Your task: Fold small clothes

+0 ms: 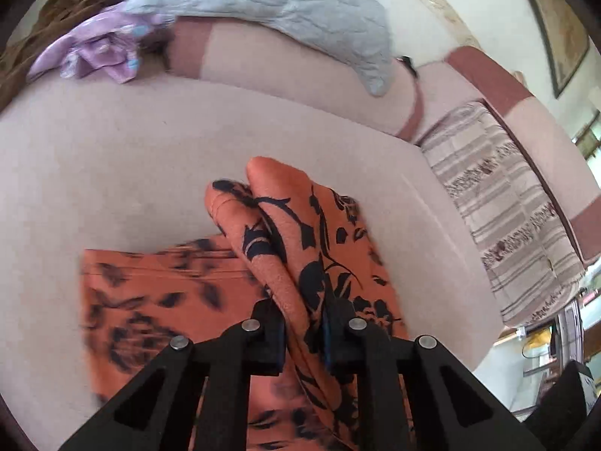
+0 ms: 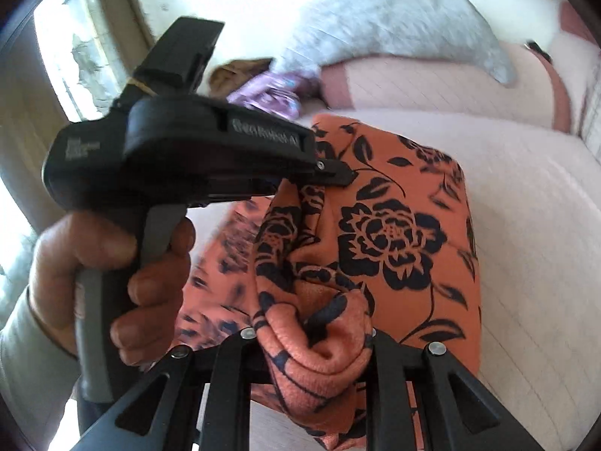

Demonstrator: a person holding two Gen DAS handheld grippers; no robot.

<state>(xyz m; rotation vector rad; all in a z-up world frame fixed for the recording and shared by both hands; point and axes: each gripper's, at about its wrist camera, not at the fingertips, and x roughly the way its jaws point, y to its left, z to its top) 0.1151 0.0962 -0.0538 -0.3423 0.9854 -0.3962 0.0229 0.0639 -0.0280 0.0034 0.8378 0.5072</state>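
Nearest the left wrist lens: left gripper (image 1: 303, 334), black jaws clamped on a raised fold of the orange floral garment (image 1: 285, 233). Pinched fold standing up between the fingers, rounded tip pointing away from the camera; rest of the cloth spread flat on the pink sofa seat (image 1: 112, 158) below and to the left of the fold, blurred there.

Nearest the right wrist lens: right gripper (image 2: 313, 342), jaws closed on a bunched, rolled edge of the same orange floral garment (image 2: 394, 233). Beyond the bunch, a broad panel with a large dark rose print draped over the pink sofa seat (image 2: 526, 206). Left of the garment in this view, the left gripper (image 2: 340, 177) seen from the side, fingertips biting the cloth's upper edge, held by a hand (image 2: 112, 274) wrapped around the grey handle.

Behind the garment, at the back of the seat: a crumpled lilac cloth (image 1: 101, 50) and a brown cloth (image 1: 56, 11) beside it. Over the sofa backrest, a grey quilted blanket (image 1: 285, 3). Right of the garment, along the seat's edge, a striped patterned cover (image 1: 507, 210).
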